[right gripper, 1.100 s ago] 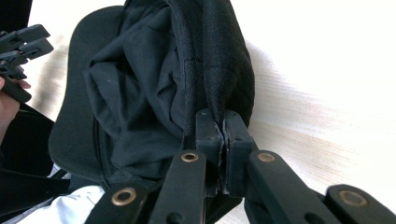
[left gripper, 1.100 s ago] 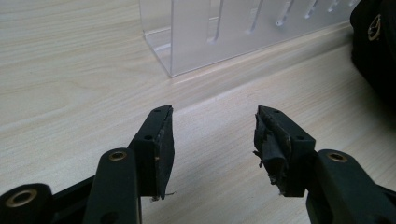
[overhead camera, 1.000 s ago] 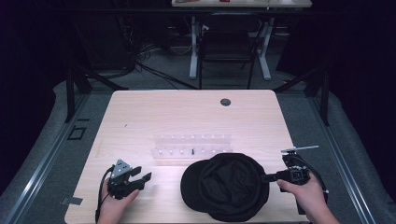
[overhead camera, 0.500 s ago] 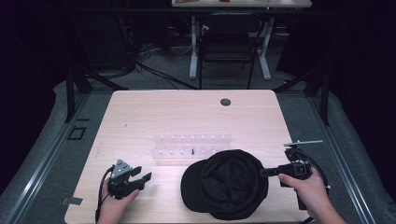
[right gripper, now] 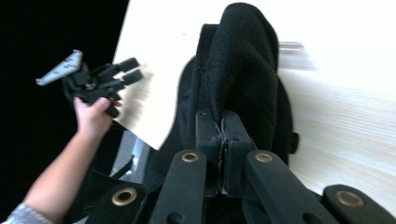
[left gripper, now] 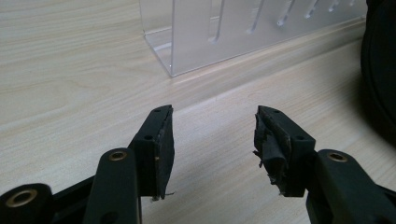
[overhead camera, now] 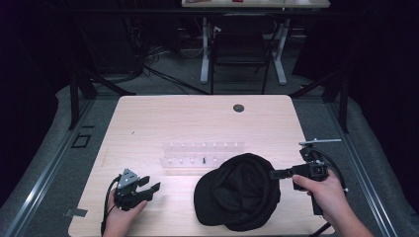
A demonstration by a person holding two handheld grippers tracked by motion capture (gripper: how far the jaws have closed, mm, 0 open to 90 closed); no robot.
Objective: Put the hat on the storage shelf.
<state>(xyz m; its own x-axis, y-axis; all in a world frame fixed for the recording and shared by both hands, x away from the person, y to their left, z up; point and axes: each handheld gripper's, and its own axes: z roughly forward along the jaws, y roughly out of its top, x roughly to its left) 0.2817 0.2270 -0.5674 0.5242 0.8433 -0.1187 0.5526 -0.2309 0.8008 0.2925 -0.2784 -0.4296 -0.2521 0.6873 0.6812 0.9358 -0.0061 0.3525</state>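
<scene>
black fabric of one soft round cap (overhead camera: 239, 191) lies on the near part of the pale wooden table (overhead camera: 148, 123) in the high view, just in front of one clear acrylic rack (overhead camera: 202, 154), with the right gripper (overhead camera: 274, 174) clenched on its right edge, seemingly to lift it, and the left gripper (overhead camera: 154, 188) resting well to its left. along the left gripper view its two jaws stand released with nothing between them, aimed at the rack (left gripper: 224, 32), likely waiting its turn. in the right gripper view the right gripper (right gripper: 223, 122) pinches a raised fold of the cap (right gripper: 243, 70), while the left gripper (right gripper: 133, 70) shows far off.
</scene>
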